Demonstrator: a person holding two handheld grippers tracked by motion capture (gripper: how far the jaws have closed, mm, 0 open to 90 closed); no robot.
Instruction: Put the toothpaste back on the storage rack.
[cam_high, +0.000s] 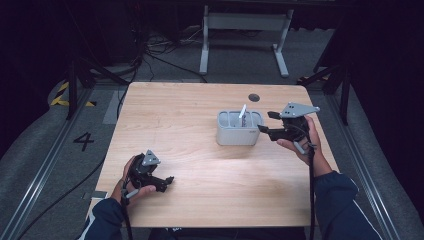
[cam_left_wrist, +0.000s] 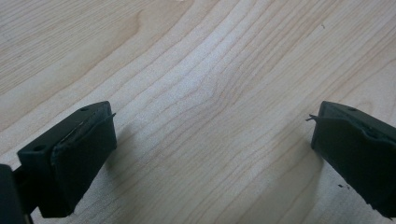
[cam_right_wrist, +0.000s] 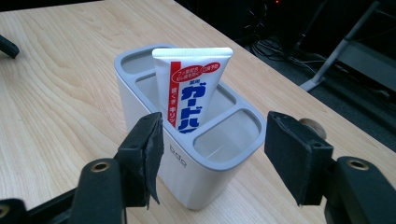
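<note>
A light grey holder (cam_high: 239, 131) with several compartments stands right of the table's middle. A white toothpaste tube (cam_high: 242, 114) with red and blue print stands upright in one of them, crimped end up. My right gripper (cam_high: 265, 122) hovers just right of the holder, pointing at it. In the right gripper view its jaws stand apart on either side of the holder (cam_right_wrist: 187, 172) and the tube (cam_right_wrist: 191, 88), touching neither, so the right gripper (cam_right_wrist: 215, 140) is open. My left gripper (cam_high: 169, 183) rests low at the table's front left, and the left gripper (cam_left_wrist: 212, 135) is open over bare wood.
The wooden table (cam_high: 200, 165) has a small dark round cap (cam_high: 254, 97) near its far edge, behind the holder. Beyond the table stand a white desk frame (cam_high: 245, 22) and loose cables on the floor. Dark curtains close both sides.
</note>
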